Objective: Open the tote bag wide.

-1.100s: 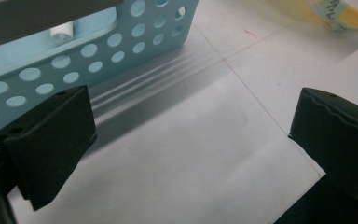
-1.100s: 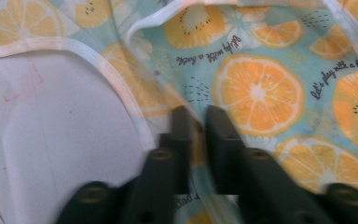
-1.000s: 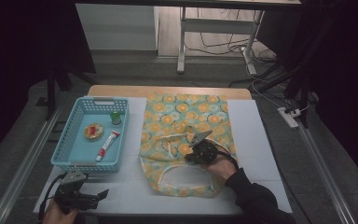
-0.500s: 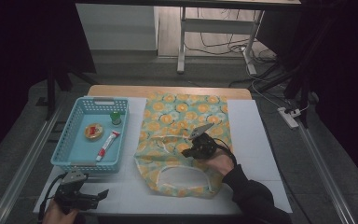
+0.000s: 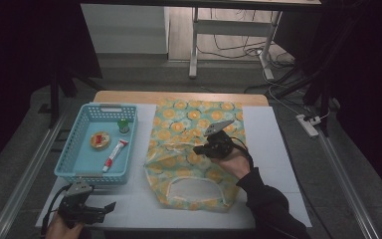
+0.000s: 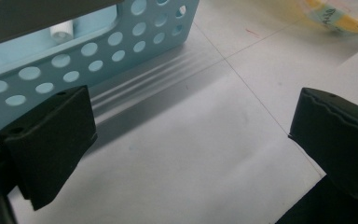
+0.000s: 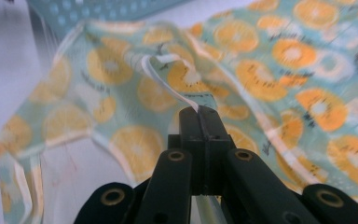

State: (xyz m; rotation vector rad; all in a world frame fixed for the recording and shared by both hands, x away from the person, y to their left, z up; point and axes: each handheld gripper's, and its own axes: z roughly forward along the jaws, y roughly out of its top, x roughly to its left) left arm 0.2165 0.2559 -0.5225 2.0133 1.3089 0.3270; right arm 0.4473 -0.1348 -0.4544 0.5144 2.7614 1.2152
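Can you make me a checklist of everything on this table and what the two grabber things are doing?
Surface: white table, wooden strip along the far edge.
Job's things: orange-print bag lying on the table, its top layer lifted; white strap pinched up.
Clutter: blue basket left of the bag, holding a tube, a small green-capped bottle and a round orange thing.
Grippers: right gripper has its jaws shut on the strap; left gripper sits near the basket's front, jaws open on nothing.
Cables: one trails from each gripper; more on the floor behind.
Surroundings: dark room, power strip on the floor, metal rails at both sides.
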